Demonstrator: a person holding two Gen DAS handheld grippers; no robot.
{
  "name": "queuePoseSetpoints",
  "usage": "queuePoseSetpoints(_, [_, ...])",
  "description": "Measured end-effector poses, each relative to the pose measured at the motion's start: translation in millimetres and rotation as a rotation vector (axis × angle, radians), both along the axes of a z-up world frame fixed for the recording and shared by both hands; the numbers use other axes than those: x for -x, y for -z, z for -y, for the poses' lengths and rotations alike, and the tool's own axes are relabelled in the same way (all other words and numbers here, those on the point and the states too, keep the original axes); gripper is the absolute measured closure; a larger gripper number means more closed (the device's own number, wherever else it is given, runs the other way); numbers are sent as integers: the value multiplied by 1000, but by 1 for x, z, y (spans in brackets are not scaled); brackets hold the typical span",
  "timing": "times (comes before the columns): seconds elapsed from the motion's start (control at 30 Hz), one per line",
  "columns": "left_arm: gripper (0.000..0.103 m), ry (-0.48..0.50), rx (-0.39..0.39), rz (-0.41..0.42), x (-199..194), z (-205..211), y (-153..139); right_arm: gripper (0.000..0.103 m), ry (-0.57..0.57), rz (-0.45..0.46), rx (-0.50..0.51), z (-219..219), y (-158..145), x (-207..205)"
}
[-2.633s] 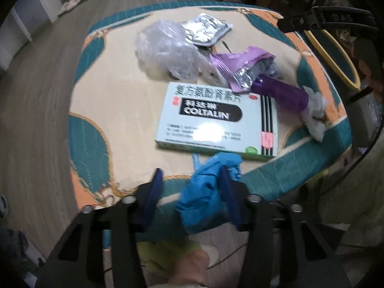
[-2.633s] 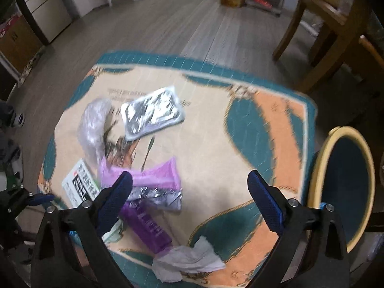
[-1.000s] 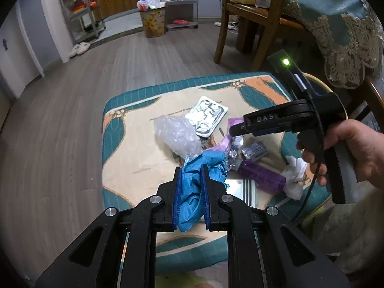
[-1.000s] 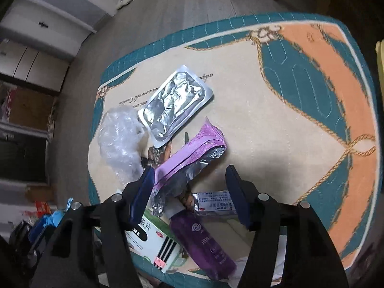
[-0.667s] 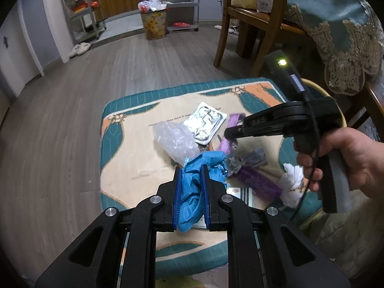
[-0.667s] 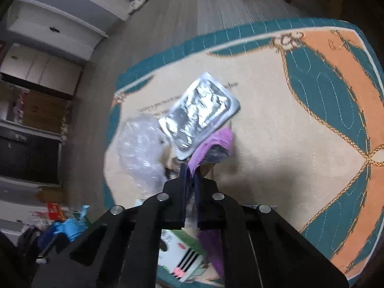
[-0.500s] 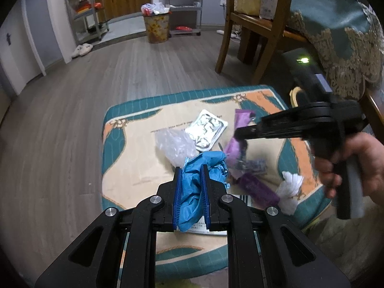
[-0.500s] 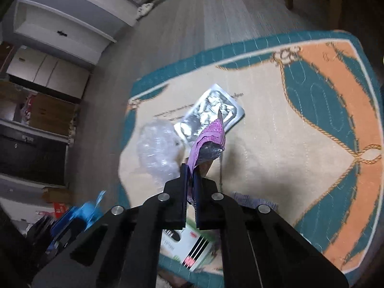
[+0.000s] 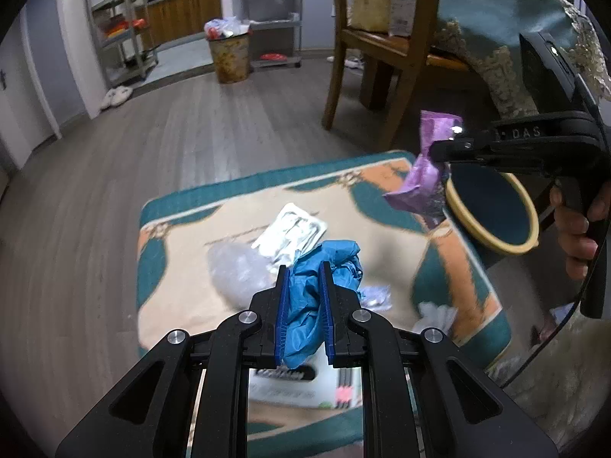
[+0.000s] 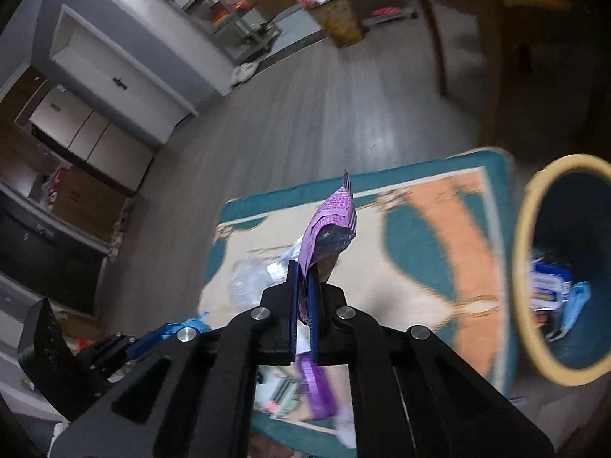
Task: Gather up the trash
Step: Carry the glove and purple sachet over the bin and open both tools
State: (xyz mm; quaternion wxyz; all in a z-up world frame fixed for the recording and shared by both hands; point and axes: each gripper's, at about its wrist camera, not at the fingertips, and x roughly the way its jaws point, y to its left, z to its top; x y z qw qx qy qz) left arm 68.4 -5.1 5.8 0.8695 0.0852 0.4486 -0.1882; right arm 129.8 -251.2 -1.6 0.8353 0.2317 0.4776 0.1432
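The right hand-held gripper (image 10: 303, 297) is squeezed shut on a purple wrapper (image 10: 332, 225). The wrapper hangs in the air above the mat (image 9: 183, 305), near the bin (image 10: 523, 267). The bin has a yellow rim and some trash in it already. The wrapper looks thin, light and crinkly. It bends and flops, so a pinch near one end is enough to hold it.

The left hand-held gripper (image 9: 303, 305) is pinched narrow on a blue glove (image 9: 324, 278). The glove is soft and squishy and bunches up between the pads. It looks very light too.

More trash lies on the mat: a silver pill sheet (image 9: 292, 233), a clear plastic bag (image 9: 236, 271), a white tissue (image 9: 435, 315) and a medicine box (image 9: 301, 385). The box looks stiff, so holding it by the sides should work best.
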Motion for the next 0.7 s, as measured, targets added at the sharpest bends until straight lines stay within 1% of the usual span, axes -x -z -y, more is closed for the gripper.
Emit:
queuePoseSetpoints(0.17, [86,37,26,19,-6,42,-9,99,95,9,55,56,-4,8])
queuePoseSetpoints(0.3, [86,84,52,39,-11,87,-13,99,152,30,172,102,-13,19])
queuePoseSetpoints(0.4, [86,116,78,26,-17,122,-8,99,193,31,218,144,-21,36])
queuePoseSetpoints(0.5, [86,146,96,7,-23,154,1,99,231,39,275,174,-26,51])
queuePoseSetpoints(0.57, [86,176,97,-6,-28,181,11,99,253,27,300,187,-20,52])
queuePoseSetpoints(0.63, [86,201,97,-18,-30,203,20,99,261,-6,316,197,-8,50])
queuePoseSetpoints(0.7, [86,224,104,-39,-33,226,32,99,252,-55,338,203,11,44])
